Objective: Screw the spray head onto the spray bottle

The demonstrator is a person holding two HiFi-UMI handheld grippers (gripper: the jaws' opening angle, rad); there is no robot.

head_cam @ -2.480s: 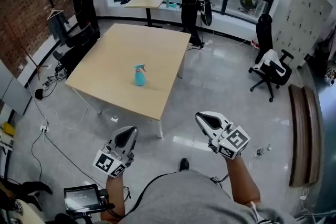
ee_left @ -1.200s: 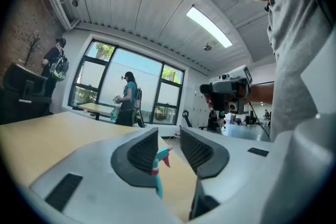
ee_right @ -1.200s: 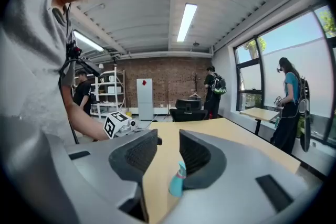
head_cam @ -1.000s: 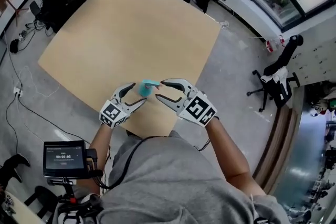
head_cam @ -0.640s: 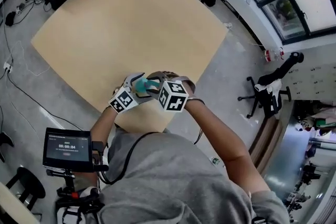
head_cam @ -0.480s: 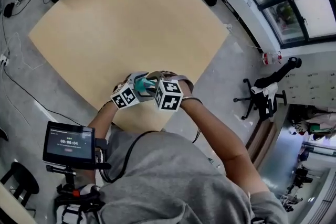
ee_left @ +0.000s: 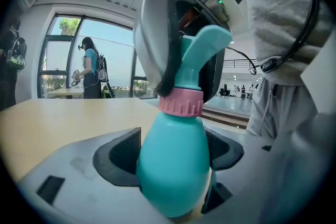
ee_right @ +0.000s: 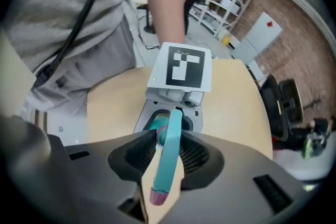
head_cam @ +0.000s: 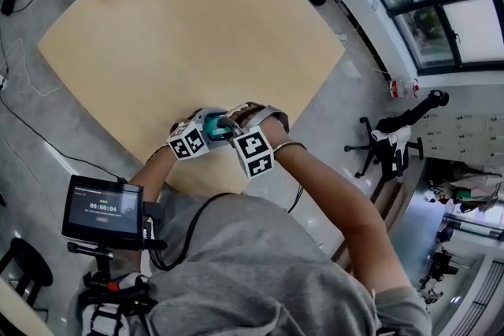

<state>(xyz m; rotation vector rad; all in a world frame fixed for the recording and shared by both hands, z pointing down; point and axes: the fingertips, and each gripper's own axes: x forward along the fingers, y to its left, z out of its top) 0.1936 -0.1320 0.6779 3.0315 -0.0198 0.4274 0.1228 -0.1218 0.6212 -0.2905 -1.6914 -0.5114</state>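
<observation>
Person [head_cam: 260, 271]: earlier stood well back from the table [head_cam: 197, 27]; now at its near edge.
Left gripper [head_cam: 203, 130]: earlier empty in the air; now round the bottle [head_cam: 214, 127] body, jaws closing.
Right gripper [head_cam: 232, 122]: a second ago beside the bottle; now on the spray head [ee_right: 168, 149], jaws closing. Its marker cube [head_cam: 253, 152] has since turned and sits lower.
</observation>
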